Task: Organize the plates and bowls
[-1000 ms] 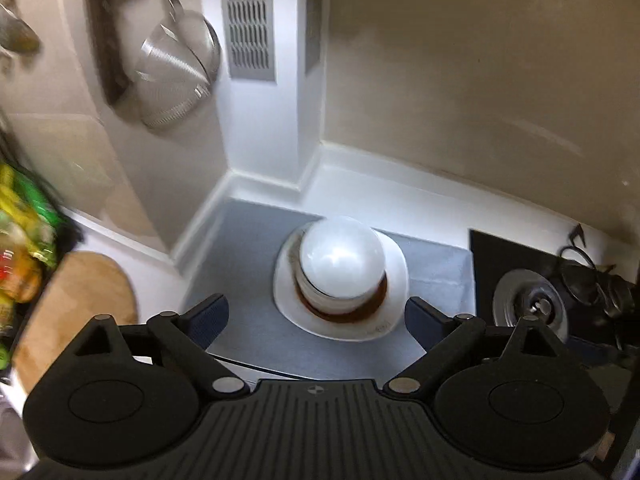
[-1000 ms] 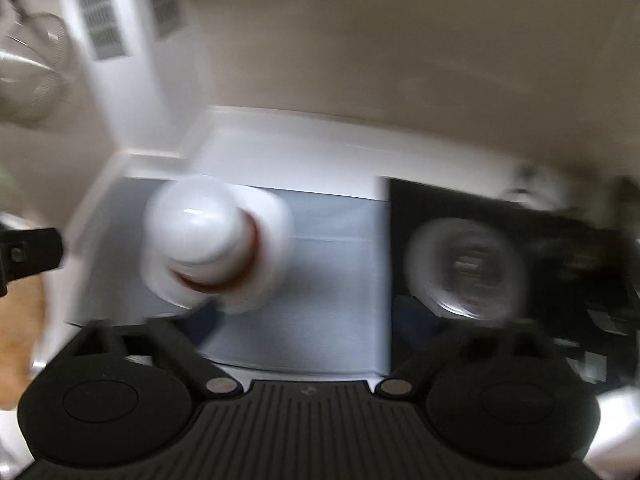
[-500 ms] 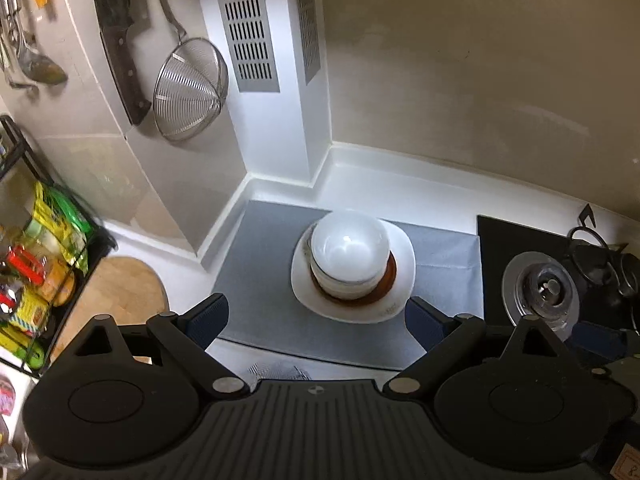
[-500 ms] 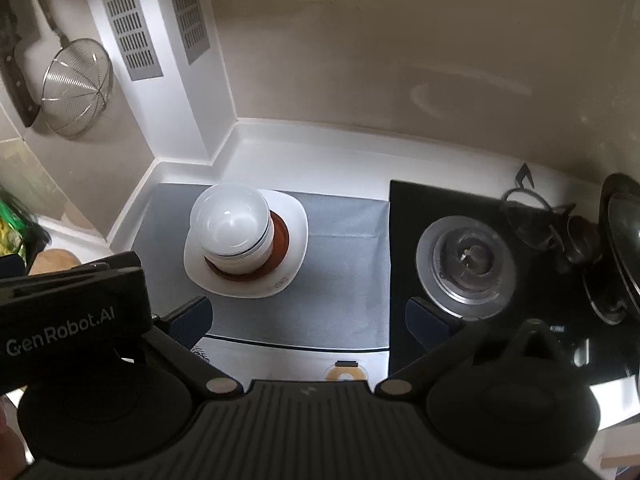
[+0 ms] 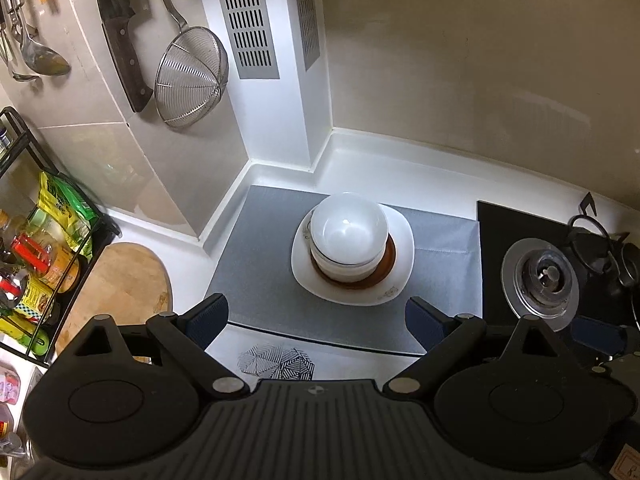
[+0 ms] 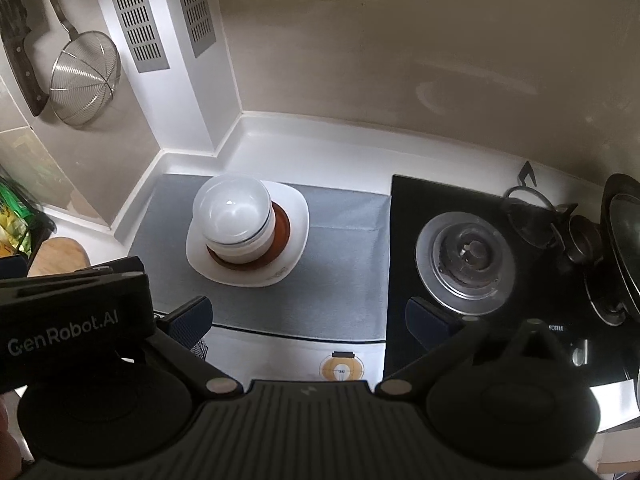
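White bowls (image 5: 349, 236) sit nested on a brown saucer (image 5: 389, 258) atop the white plate (image 5: 394, 280), stacked compactly on the grey mat (image 5: 260, 280) at the desk's far left, while left gripper (image 5: 316, 316) and right gripper (image 6: 308, 314) hover near, fingers wide apart and empty

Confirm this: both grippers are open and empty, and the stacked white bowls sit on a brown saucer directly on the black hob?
Not the hob. In both wrist views the white bowls, brown saucer and white plate rest on the grey mat. Left gripper and right gripper: open, empty.
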